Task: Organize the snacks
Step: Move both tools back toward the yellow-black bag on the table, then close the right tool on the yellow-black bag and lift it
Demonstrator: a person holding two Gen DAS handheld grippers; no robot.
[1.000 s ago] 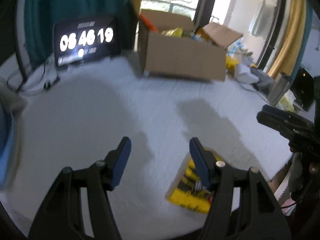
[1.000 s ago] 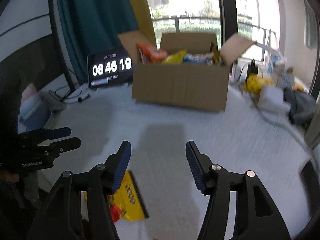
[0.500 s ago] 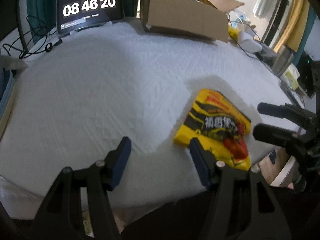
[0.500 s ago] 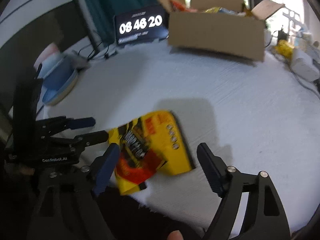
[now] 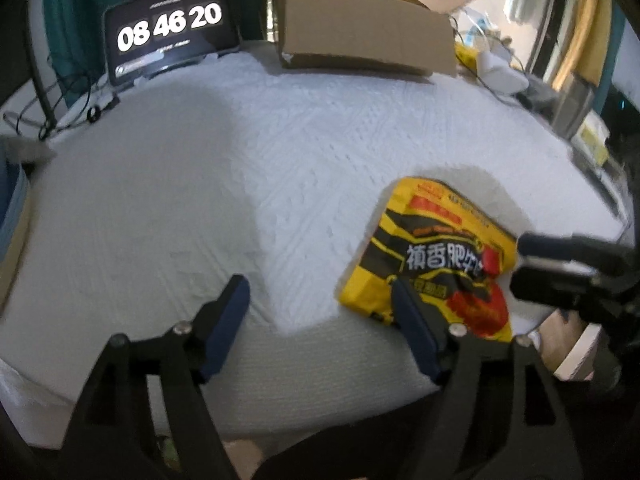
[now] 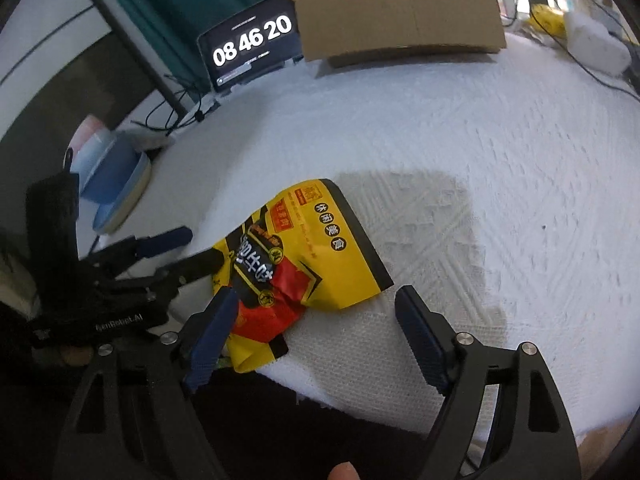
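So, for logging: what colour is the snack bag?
Yellow with black and red; right wrist view.

Left gripper (image 5: 320,316) fingers spread wide, held low; right gripper (image 6: 316,326) likewise agape, tilted downward.

Both wrist views low over table's near edge, facing far box (image 5: 366,36); share yellow packet (image 6: 304,256).

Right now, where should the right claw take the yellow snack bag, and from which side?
Grip the crumpled near end of the yellow-and-black foil snack bag, which overhangs the near edge of the white textured tablecloth. That end is lifted off the cloth, while the far part lies flat. Come in level from the table's near side with the open right claw, whose jaws already flank that end.
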